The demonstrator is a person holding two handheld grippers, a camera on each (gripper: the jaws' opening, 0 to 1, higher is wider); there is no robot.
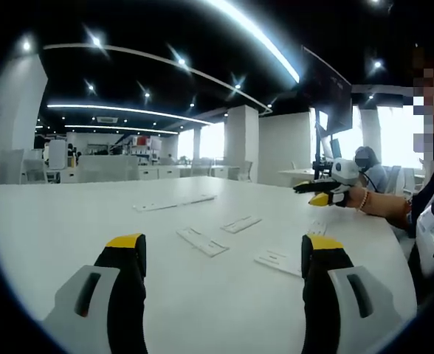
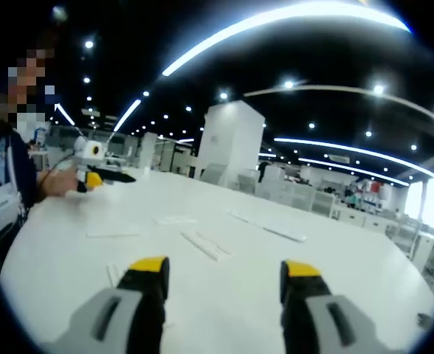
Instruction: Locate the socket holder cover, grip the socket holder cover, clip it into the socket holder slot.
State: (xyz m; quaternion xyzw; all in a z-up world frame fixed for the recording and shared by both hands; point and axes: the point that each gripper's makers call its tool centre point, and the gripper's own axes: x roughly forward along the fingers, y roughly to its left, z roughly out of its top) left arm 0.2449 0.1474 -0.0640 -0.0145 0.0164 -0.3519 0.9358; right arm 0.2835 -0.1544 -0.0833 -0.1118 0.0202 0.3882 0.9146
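Both the left gripper [image 1: 223,254] and right gripper [image 2: 222,276], jaws apart, hover over the white table [image 1: 69,221]. Thin white socket holder pieces [image 1: 202,242] lie just ahead; identify the cover, then approach low.

Long ceiling light strips [image 1: 254,33] and small spotlights burned hard against a dark ceiling, each spot flaring into a little star. Daylight poured through the windows [image 1: 398,136] in the left gripper view and washed them out to plain white. The white table [image 1: 69,228] took the light evenly, bright and almost shadowless, so the flat pale pieces on it barely stood out. Straight lines bowed toward the edges, and distant furniture looked soft and smeared.
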